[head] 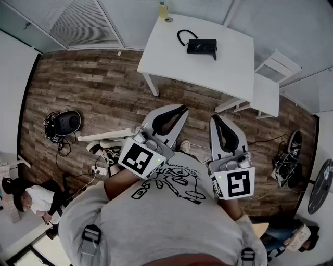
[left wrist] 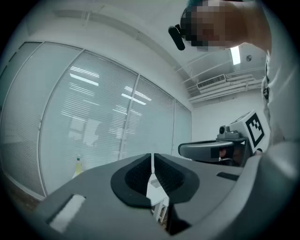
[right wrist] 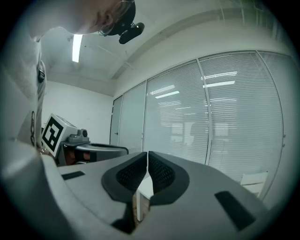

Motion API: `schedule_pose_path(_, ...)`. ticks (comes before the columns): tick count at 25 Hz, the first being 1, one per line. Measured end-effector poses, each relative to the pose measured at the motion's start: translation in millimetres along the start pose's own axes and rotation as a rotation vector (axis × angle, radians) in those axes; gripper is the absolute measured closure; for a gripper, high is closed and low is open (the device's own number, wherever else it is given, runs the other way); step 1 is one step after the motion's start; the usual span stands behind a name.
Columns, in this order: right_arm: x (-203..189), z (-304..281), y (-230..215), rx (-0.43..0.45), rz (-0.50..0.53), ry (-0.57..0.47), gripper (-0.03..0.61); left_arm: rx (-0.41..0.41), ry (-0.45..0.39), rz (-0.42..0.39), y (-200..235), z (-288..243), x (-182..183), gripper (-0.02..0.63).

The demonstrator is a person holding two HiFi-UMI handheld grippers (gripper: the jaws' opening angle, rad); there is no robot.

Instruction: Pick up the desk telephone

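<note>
A grey shirt [head: 171, 228] fills the bottom of the head view. It is soft knit with a black line drawing on the chest, and the lettering in the drawing is too small to read.

The phone [head: 202, 47] lies well ahead of both grippers, roughly between the lines of their jaws. It is black, boxy and matt, and any print on it is too small to read. A black cord [head: 182, 35] loops up at its left end. It rests on a table [head: 223, 72] with a smooth, white, rectangular top. A yellowish bottle [head: 163, 10] stands at the table's far edge, on the left gripper's side. A white chair [head: 268, 88] sits just beside the table, ahead of the right gripper.

The left gripper [head: 176, 111] has a pale grey plastic shell and black pads with a fine grid texture. Its jaws are pressed together with nothing between them. The left cube [head: 139, 158] carries a black-and-white square marker. The right gripper [head: 217, 123] is built the same way, its jaws likewise together and empty, and the right cube [head: 237, 184] has its own marker. Both grippers are held near the chest, well apart from the phone.

Beneath them runs a floor [head: 93, 88] of brown wood planks. White slatted blinds [left wrist: 117, 122] behind glass face both gripper views.
</note>
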State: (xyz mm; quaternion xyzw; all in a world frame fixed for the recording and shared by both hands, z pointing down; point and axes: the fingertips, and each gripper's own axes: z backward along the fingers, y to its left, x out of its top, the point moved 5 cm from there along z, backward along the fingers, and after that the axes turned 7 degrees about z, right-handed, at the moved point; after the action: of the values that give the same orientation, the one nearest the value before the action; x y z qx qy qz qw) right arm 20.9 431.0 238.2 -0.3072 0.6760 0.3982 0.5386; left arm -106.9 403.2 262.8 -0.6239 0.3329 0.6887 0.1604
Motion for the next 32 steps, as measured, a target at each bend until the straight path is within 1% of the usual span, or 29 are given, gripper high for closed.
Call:
schedule_pose_path(9, -0.6, -17.6, 14.0, -0.012, -0.025, 0.002, 0.568, 0.002, 0.025, 0.021, 23.2, 11.9, -3.6, 0.594)
schedule_pose_path(13, -3.6, -31.9, 7.8, -0.010, -0.025, 0.010, 0.567, 0.015, 0.026, 0.038, 34.0, 7.2, -5.3, 0.594)
schedule_pose_path(17, -6.1, -48.0, -5.0, -0.005, -0.018, 0.010, 0.568, 0.022, 0.025, 0.037, 46.6, -7.2, -4.9, 0.594)
schedule_pose_path(23, -16.5, -71.7, -43.4, 0.001, -0.036, 0.006, 0.567, 0.031, 0.031, 0.041, 59.9, -49.8, -3.4, 0.594)
schedule_pose_path(27, -29.0, -90.0, -84.7, 0.001, -0.046, 0.014, 0.568, 0.032, 0.048, 0.041, 68.3, -95.1, -4.3, 0.594)
schedule_pose_path(32, -40.1, -108.6, -140.5, -0.007, -0.049, 0.011, 0.567, 0.053, 0.045, 0.027, 78.6, -150.1, 1.6, 0.594)
